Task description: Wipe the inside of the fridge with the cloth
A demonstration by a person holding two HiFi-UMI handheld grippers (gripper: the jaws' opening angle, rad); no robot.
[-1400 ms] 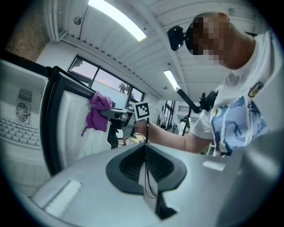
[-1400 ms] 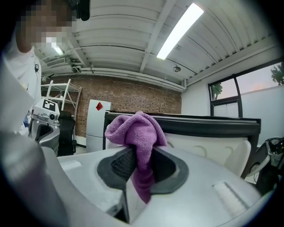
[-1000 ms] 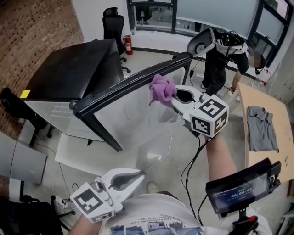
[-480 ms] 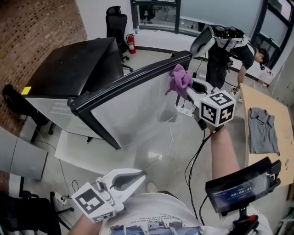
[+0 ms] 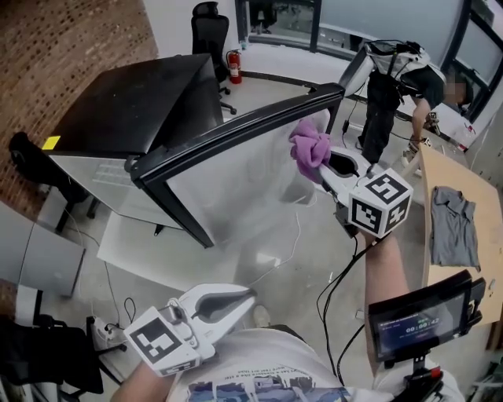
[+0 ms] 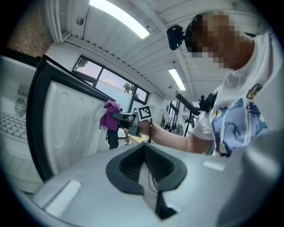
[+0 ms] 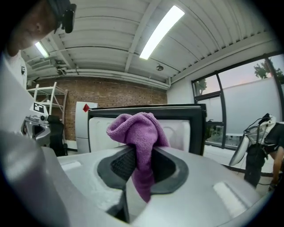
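Note:
The fridge (image 5: 134,110) has a black top, and its door (image 5: 236,188) stands open with the white inner lining facing me. My right gripper (image 5: 321,162) is shut on a purple cloth (image 5: 309,145), held against the lining just under the door's black upper edge, near its far corner. In the right gripper view the cloth (image 7: 138,128) bunches up out of the closed jaws of that gripper (image 7: 141,155), with the door (image 7: 186,133) straight ahead. My left gripper (image 5: 240,301) is shut and holds nothing, low by my body. From the left gripper (image 6: 144,148) view the cloth (image 6: 108,117) shows against the door.
Another person (image 5: 393,86) bends over at the back right. A wooden table (image 5: 440,180) with a grey shirt (image 5: 456,228) stands at the right. A timer screen (image 5: 420,314) sits at lower right. Cables (image 5: 291,243) trail on the floor below the door. An office chair (image 5: 208,23) stands behind the fridge.
My right gripper has carried the cloth rightward along the door's upper edge toward its far corner, then slightly down onto the lining. The left gripper has stayed put.

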